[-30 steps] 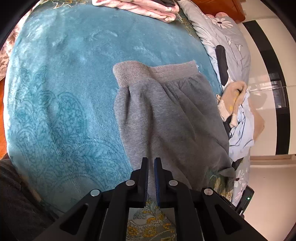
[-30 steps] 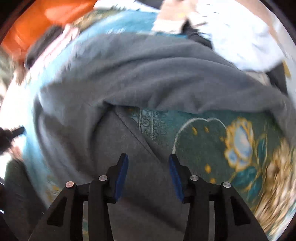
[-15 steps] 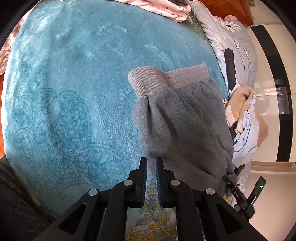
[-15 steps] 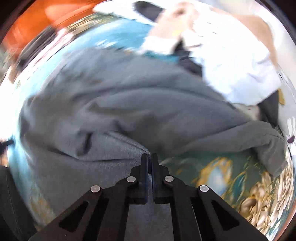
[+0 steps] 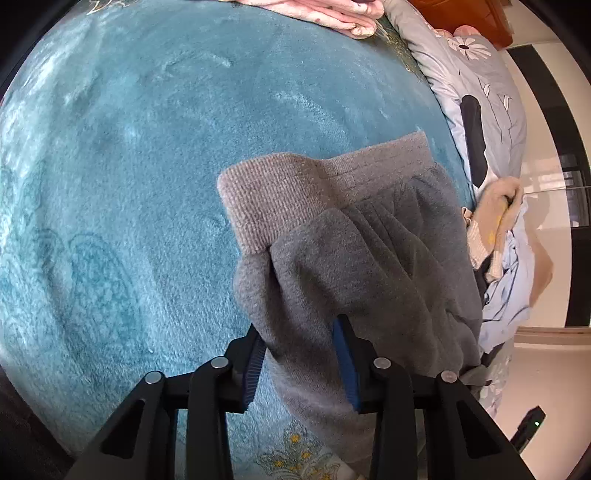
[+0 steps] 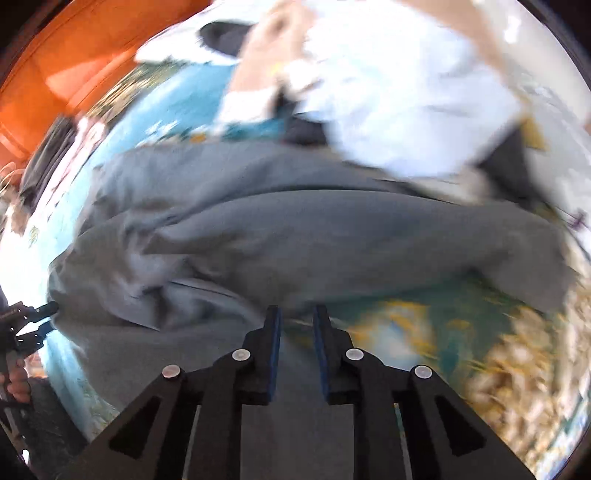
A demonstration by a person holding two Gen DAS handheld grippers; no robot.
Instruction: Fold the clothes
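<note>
Grey sweatpants (image 5: 351, 266) lie on a teal blanket (image 5: 147, 184), ribbed waistband (image 5: 295, 192) toward the far side, the body bunched in folds. My left gripper (image 5: 301, 328) is open, with a grey fold lying between its blue pads. In the blurred right wrist view the same sweatpants (image 6: 295, 229) stretch across the middle. My right gripper (image 6: 297, 317) is partly open, its tips at the near edge of the grey cloth; I see no cloth pinched. The left gripper (image 6: 29, 325) shows at that view's left edge.
A pile of white, beige and dark clothes (image 5: 498, 236) lies right of the sweatpants, also in the right wrist view (image 6: 388, 92). A pink folded garment (image 5: 325, 11) lies at the far edge. A grey floral quilt (image 5: 472, 74) covers the right. Orange wood furniture (image 6: 55, 74) stands behind.
Both grippers have opened from shut. The left one let go of the grey cloth, now bunched between its pads. The sweatpants have shifted right and crumpled more.
</note>
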